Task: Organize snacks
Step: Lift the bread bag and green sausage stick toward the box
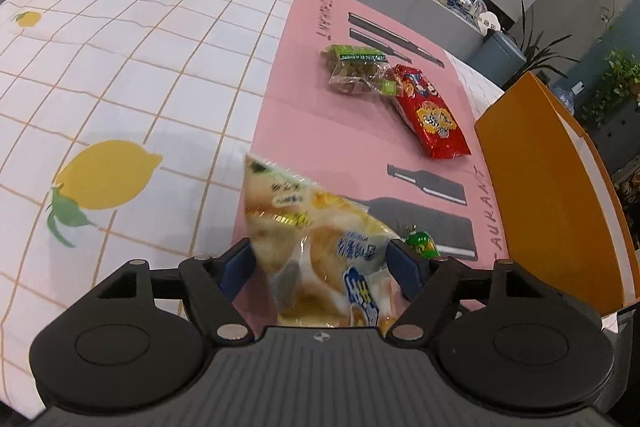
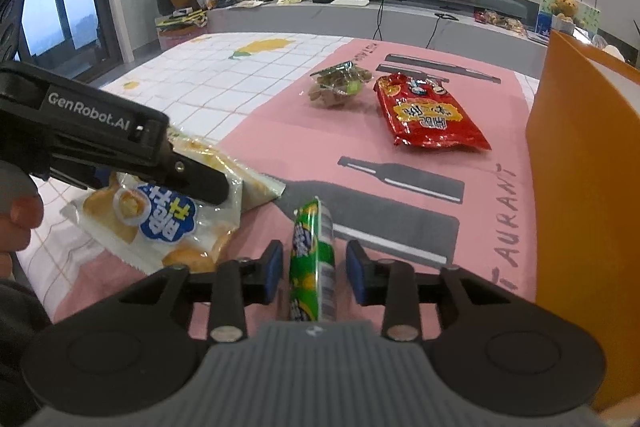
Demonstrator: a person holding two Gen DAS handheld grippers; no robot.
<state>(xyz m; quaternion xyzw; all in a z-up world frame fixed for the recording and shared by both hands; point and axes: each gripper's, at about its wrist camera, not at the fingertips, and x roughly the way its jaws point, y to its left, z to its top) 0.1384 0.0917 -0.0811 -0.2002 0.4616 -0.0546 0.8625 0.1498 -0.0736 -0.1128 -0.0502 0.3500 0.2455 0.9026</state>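
My left gripper [image 1: 320, 267] is shut on a yellow-and-white bread snack bag [image 1: 316, 243], held just above the table; the bag also shows in the right wrist view [image 2: 160, 223] with the left gripper [image 2: 208, 183] over it. My right gripper [image 2: 314, 269] is open, its blue pads on either side of a green sausage stick [image 2: 312, 259] lying on the pink mat, with gaps on both sides. The stick's end shows in the left wrist view [image 1: 420, 243]. A red snack bag [image 2: 428, 115] and a clear bag of nuts [image 2: 338, 87] lie farther out on the mat.
An orange box [image 2: 580, 187] stands at the right edge of the pink mat [image 2: 400, 203]; it also shows in the left wrist view [image 1: 548, 187]. A white lemon-print tablecloth [image 1: 120, 87] covers the table to the left. A cluttered grey counter runs behind.
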